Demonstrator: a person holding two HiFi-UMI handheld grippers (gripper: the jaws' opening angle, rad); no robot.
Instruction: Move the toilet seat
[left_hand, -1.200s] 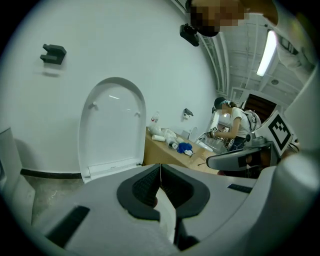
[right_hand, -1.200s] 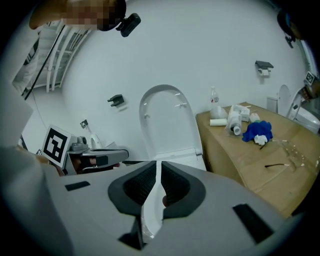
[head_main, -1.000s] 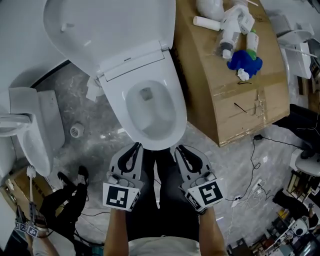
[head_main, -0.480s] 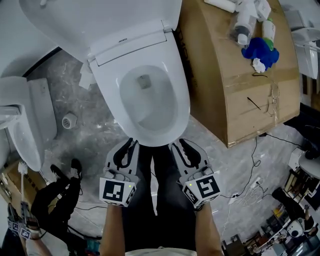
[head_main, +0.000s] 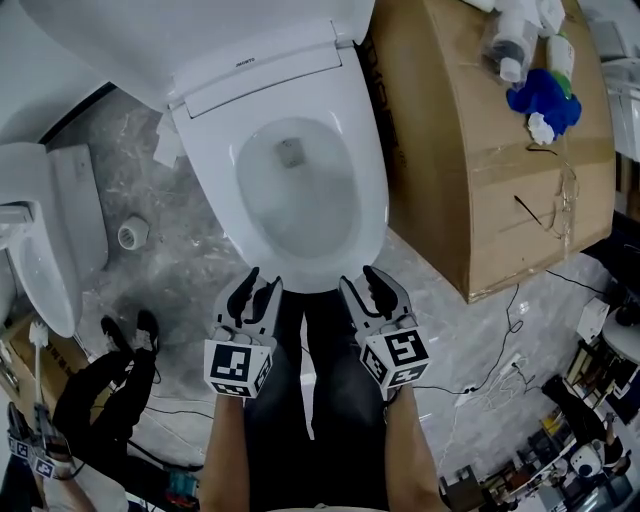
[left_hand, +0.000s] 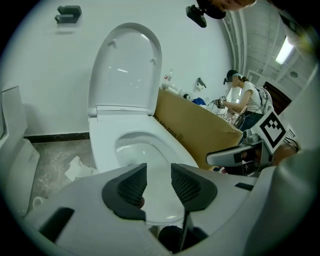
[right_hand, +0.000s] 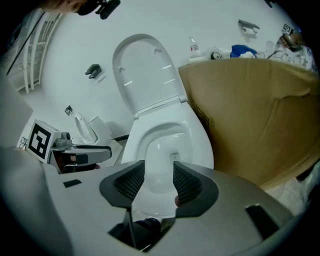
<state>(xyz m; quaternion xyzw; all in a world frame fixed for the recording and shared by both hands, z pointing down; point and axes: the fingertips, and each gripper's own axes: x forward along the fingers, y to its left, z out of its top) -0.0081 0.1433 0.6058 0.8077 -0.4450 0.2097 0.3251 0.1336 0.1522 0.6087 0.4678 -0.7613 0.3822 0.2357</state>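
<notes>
Head view: toilet seat (head_main: 205, 160) is seen lying flat on the bowl, lid (head_main: 200, 30) raised behind it. A cardboard box (head_main: 470, 150) stands just beside the toilet. Left gripper (head_main: 262, 283) and right gripper (head_main: 358, 280) are held side by side at the seat's front edge; contact cannot be told.

Left gripper view: left gripper (left_hand: 159, 182) jaws are parted, having just been opening. Nothing is pinched; the seat's (left_hand: 102, 145) front rim is seen through the gap.

Right gripper view: right gripper (right_hand: 159, 185) jaws are likewise parted, just opened further, nothing gripped. The seat (right_hand: 192, 145) lies ahead, lid (right_hand: 145, 75) upright beyond.
</notes>
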